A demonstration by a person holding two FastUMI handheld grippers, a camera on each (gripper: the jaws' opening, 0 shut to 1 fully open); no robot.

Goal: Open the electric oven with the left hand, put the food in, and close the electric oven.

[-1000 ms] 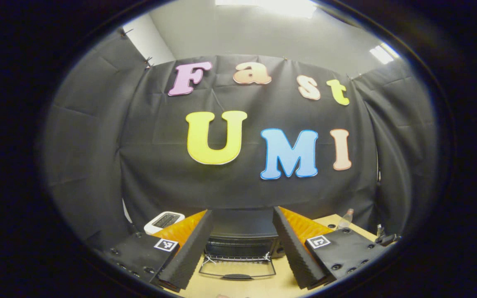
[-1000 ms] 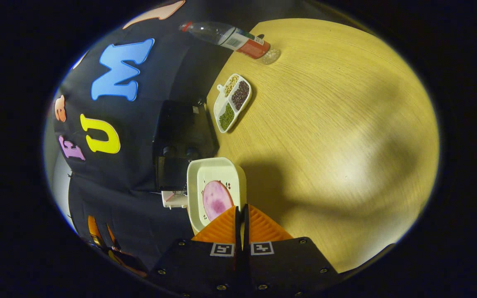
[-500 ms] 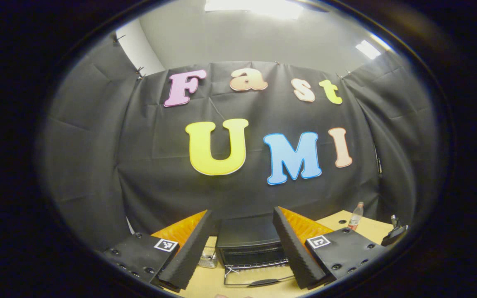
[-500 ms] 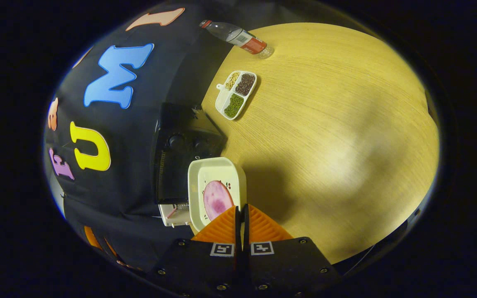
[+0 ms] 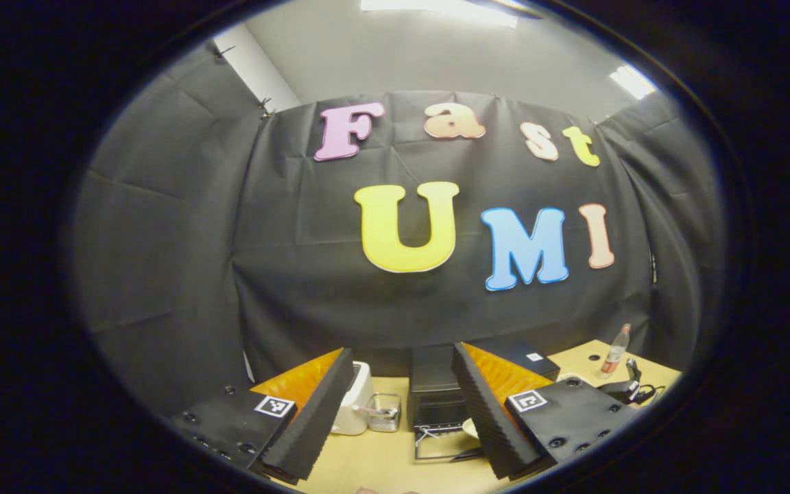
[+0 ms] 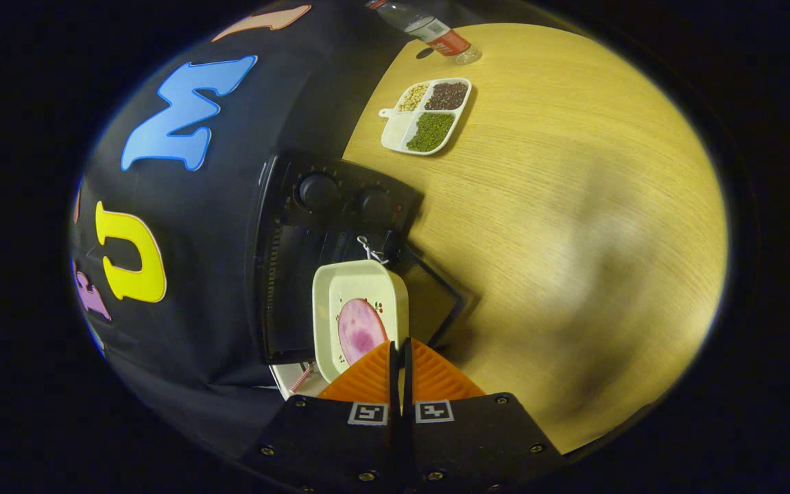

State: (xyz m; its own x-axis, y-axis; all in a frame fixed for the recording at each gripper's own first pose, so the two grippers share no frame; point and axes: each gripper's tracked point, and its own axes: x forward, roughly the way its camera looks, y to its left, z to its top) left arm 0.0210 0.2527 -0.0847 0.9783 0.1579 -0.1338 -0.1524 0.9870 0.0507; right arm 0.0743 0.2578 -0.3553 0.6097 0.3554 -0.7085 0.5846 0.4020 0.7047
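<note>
Looking along my left gripper [image 5: 402, 412], I see its fingers spread wide and empty, held well back from the electric oven [image 5: 436, 401], which sits ahead and low on the wooden table [image 5: 381, 460] with its door [image 5: 446, 449] dropped flat toward me. A white toaster [image 5: 354, 408] stands to its left.

In the right gripper view, my right gripper [image 6: 398, 350] is pinched tight on the near rim of a shallow cream dish [image 6: 357, 315] carrying a round pink slice of food [image 6: 359, 331]. The dish hangs over the lowered glass door [image 6: 429, 295]; the dark oven [image 6: 306, 261] mouth lies to its left, so I judge the right hand nearer, the dish's long axis pointing away from me. A divided tray of beans [image 6: 426, 116] lies well apart.
</note>
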